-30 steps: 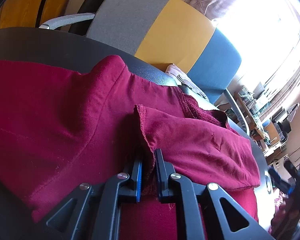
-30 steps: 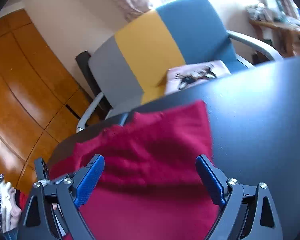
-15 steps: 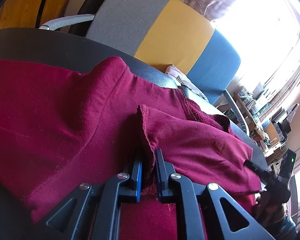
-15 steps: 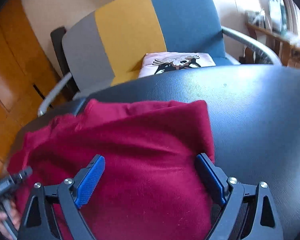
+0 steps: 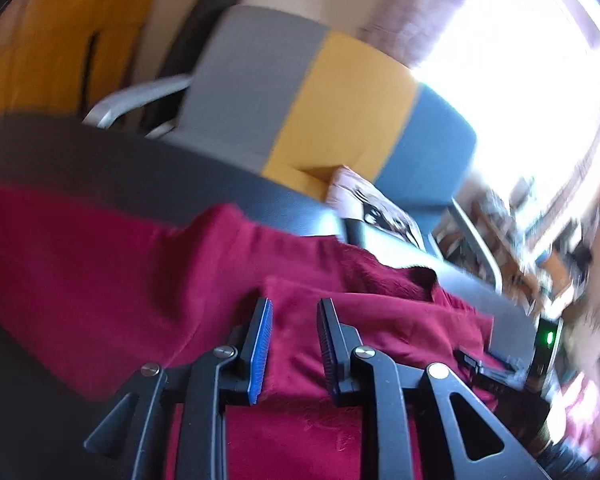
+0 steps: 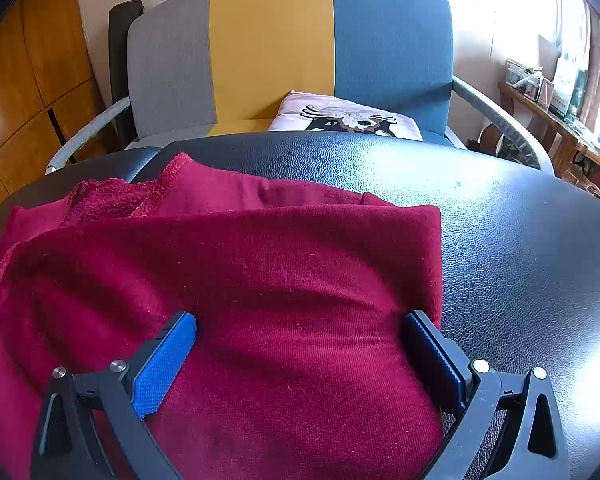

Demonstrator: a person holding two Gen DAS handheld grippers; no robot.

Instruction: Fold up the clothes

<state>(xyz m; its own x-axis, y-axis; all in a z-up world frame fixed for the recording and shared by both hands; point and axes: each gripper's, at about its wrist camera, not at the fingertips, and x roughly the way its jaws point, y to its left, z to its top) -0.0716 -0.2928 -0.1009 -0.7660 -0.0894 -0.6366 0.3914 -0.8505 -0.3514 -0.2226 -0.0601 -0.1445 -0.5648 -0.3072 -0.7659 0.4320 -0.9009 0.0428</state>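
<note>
My left gripper points forward and low over the dark red knitted garment. Its two blue-padded fingers stand a little apart, with a raised fold of the red cloth between them. The left view is blurred, so I cannot tell whether the pads touch the cloth.

My right gripper lies low and level over the near part of the garment. Its jaws are spread wide, one blue pad on each side of a smooth folded panel, and they clamp nothing.

The garment lies folded on the black leather-textured tabletop. Its right edge runs straight, just beyond my right finger. From there the bare tabletop extends to the right and to the far rim. At the left the cloth is bunched, with a ribbed hem lying on top.

Beyond the far rim stands an armchair with a grey, yellow and blue striped back. On its seat lies a folded pale pink cloth with a black-and-white print.

The right view alone shows the clean right edge of the fold and a wooden side shelf with small clutter. The left view alone shows the right gripper's black body with a green light at the garment's far end, and a bright window.
</note>
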